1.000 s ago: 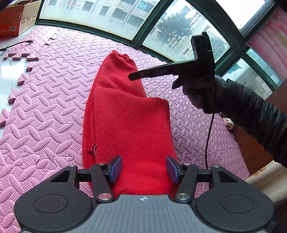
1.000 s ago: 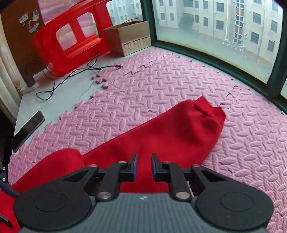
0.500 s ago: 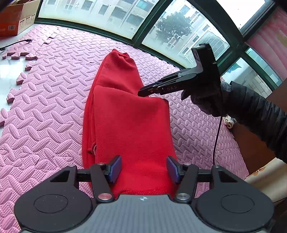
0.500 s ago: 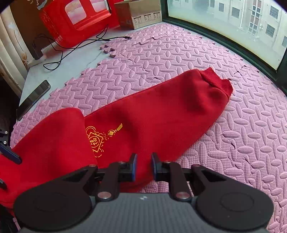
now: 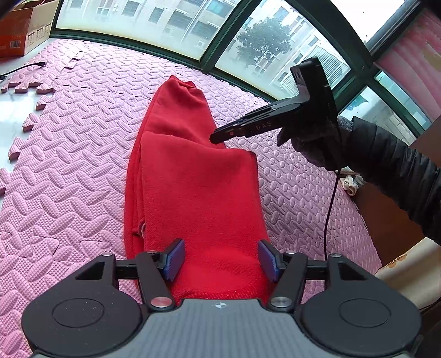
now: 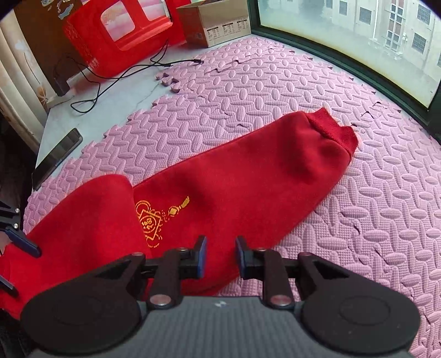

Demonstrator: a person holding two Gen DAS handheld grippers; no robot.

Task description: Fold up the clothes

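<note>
A red garment (image 5: pixel 193 192) lies lengthwise on the pink foam mat (image 5: pixel 69 170), its near part folded over the rest. My left gripper (image 5: pixel 222 258) hovers over the near end; its jaws are opening and stand wide, and the blue pads (image 5: pixel 175 258) do not press the cloth. The right gripper (image 5: pixel 217 137), in a gloved hand, points down at the fold's far edge. In the right wrist view the garment (image 6: pixel 248 187) shows a gold emblem (image 6: pixel 154 220) and a ribbed cuff (image 6: pixel 330 132). My right gripper (image 6: pixel 219 257) is opening, a narrow gap, nothing gripped.
A cardboard box (image 6: pixel 217 24), a red plastic stool (image 6: pixel 118 35) and a black cable (image 6: pixel 124 74) lie beyond the mat's jagged edge, with a phone (image 6: pixel 58 157) on the bare floor. A dark window frame (image 6: pixel 358 68) borders the mat. Wooden furniture (image 5: pixel 386 220) stands at the right.
The right gripper has tipped downward and sunk toward the garment's fold, and its jaws have parted a little. The left gripper has stayed put, its jaws slightly wider.
</note>
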